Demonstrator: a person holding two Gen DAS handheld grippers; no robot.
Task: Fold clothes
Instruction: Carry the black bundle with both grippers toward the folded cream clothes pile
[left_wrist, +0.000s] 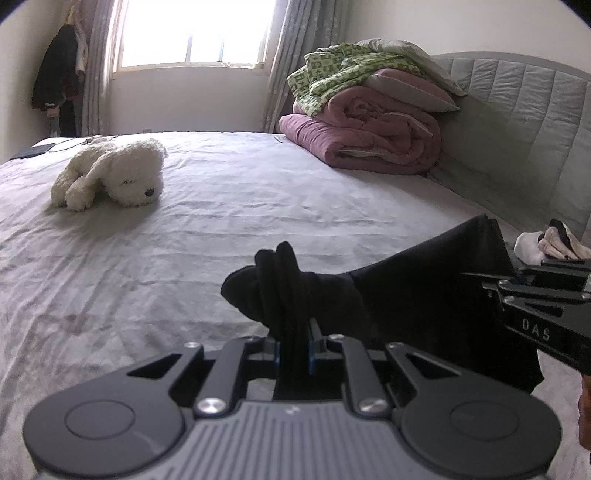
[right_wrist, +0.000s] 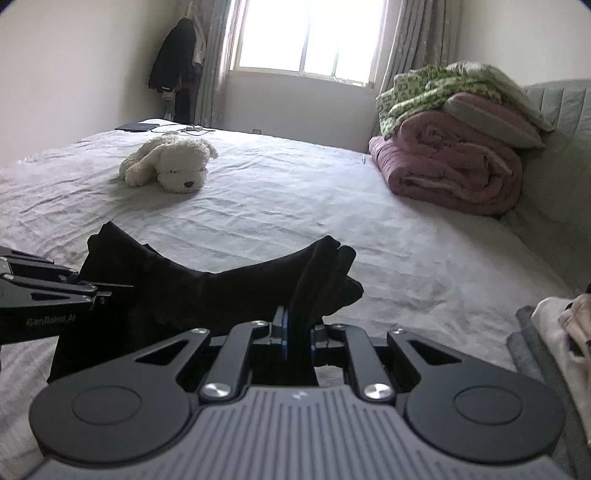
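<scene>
Holding black garment stretched between 2 grippers above near edge of bed, likely to square top edge before fold. Left gripper pinches bunched corner; right gripper pinches opposite corner, cloth sagging between. Pale clothes pile near headboard-side edge, contents unclear. No containers visible. Plush dog well apart, toward far edge.

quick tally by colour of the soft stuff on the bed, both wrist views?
Black: 1, the garment held by the left gripper and the right gripper
White: 1, the plush dog
Pink: 1, the folded quilt
Green: 1, the patterned blanket on top of the quilt
Total: 4
</scene>
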